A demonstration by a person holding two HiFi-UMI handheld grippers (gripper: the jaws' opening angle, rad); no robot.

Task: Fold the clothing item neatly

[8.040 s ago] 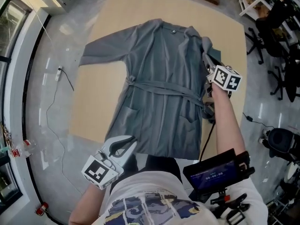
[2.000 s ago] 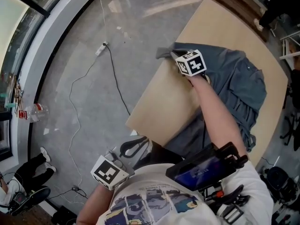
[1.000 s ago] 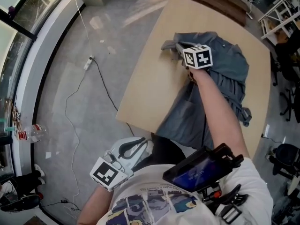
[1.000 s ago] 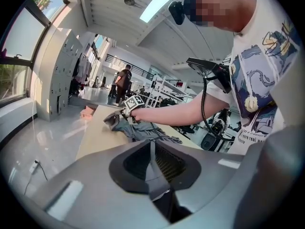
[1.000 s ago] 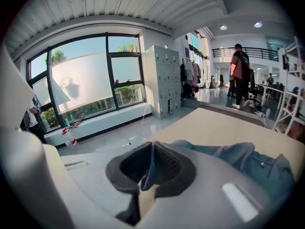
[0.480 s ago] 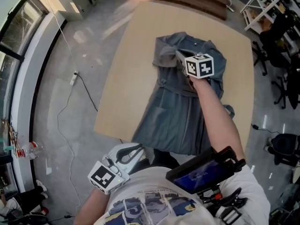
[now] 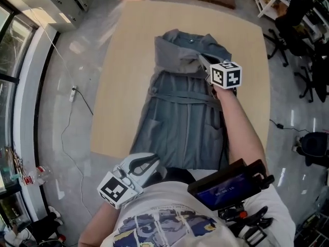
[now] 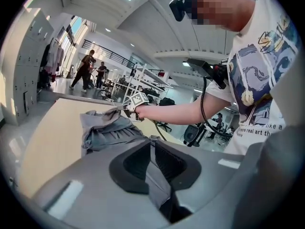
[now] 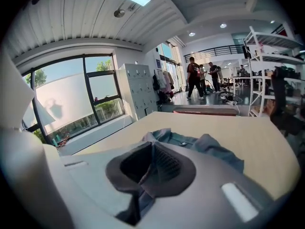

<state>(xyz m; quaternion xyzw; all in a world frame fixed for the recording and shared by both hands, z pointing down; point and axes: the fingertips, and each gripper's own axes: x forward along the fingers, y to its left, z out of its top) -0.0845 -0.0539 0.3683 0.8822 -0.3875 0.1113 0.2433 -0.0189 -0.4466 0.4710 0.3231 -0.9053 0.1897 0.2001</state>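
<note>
On the table [image 7: 115,60] the grey robe [image 7: 180,122] is laid lengthwise, collar far and hem at the near edge. A fold by the collar is clamped in the right gripper [image 7: 203,62]. The hem appears pinched in the left gripper [image 7: 152,163], so the long axis is spanned between both.

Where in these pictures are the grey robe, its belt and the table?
grey robe [image 7: 185,135], head view, lower front panel.
belt [image 7: 180,95], head view, middle of the band across the waist.
table [image 7: 123,60], head view, bare top left of the robe.
</note>
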